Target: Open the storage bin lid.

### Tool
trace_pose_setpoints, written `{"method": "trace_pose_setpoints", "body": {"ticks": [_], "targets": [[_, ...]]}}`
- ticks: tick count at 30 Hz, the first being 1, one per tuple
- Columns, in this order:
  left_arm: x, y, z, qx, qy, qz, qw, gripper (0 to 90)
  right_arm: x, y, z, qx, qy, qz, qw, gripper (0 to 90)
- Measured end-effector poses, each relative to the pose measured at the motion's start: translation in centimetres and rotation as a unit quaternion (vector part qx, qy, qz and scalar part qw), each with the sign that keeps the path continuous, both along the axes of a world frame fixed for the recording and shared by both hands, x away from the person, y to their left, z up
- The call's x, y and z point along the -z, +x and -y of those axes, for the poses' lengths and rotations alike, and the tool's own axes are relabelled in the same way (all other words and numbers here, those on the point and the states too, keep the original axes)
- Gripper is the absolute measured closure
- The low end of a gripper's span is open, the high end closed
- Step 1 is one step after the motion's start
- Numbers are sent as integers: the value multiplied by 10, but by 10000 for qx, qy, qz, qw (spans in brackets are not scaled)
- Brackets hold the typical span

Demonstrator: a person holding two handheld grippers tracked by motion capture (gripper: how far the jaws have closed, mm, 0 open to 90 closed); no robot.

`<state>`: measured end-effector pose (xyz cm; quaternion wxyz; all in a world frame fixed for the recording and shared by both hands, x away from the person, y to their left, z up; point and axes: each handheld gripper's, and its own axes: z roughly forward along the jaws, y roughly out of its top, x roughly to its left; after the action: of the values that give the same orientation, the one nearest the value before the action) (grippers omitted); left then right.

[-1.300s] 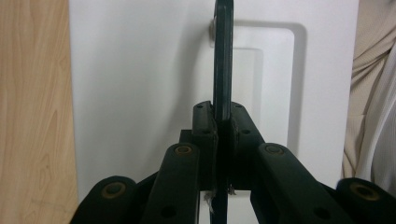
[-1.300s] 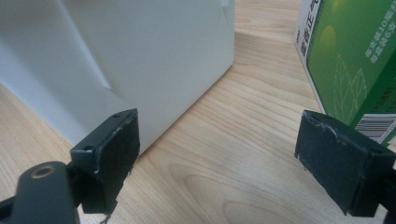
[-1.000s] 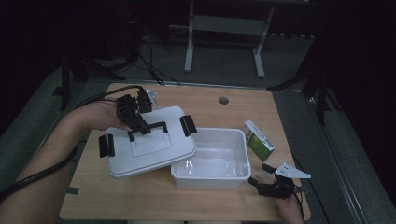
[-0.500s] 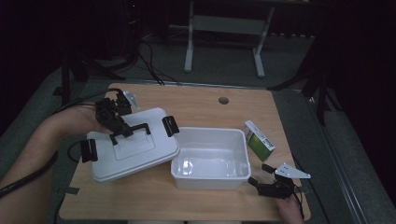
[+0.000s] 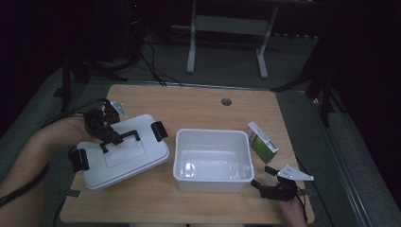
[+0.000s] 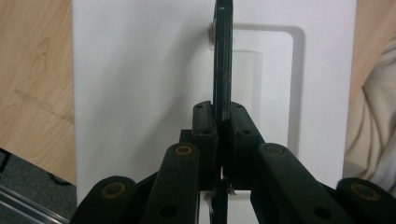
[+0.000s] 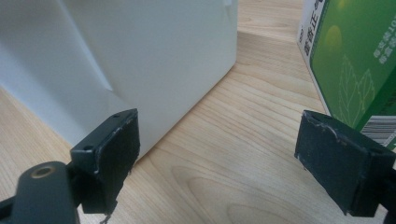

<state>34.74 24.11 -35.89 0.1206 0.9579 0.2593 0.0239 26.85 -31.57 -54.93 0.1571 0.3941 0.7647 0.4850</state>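
The wooden surface carries the open white bin – its lid is already off, left of it and not yet released. The left hand-held gripper is clenched on the lid's black handle; since earlier, lid and gripper have shifted leftward and lower. The right hand-held gripper rests released – beside the green carton.

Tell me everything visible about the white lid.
The lid is white, rectangular, plastic-looking, with rounded corners, a recessed centre panel, a thin black handle and a black clip at each end. It is off the open tub, at its left, over the table's left edge, slightly tilted. The left gripper is shut on the handle; whether the lid rests on the table is unclear.
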Motion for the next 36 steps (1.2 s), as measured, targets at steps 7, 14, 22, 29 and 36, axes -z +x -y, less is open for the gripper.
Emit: {"method": "trace_pose_setpoints", "body": {"ticks": [7, 14, 22, 29, 36], "targets": [[20, 4, -4, -102, -203, 91, 9997, 839, 0, 0, 0, 4, -3, 15, 10000, 138], [46, 10, -1, -124, -190, 15, 9997, 840, 0, 0, 0, 1, -10, 12, 10000, 138], [64, 22, -3, -263, -221, -25, 9994, 840, 0, -1, -1, -4, -14, 9, 10000, 138], [74, 32, -8, -423, -170, -54, 9989, 839, 0, -1, -1, -5, -19, 14, 10000, 138], [86, 36, -9, -493, -156, -82, 9986, 840, 0, -1, -1, -10, -30, 17, 10000, 138]]}}
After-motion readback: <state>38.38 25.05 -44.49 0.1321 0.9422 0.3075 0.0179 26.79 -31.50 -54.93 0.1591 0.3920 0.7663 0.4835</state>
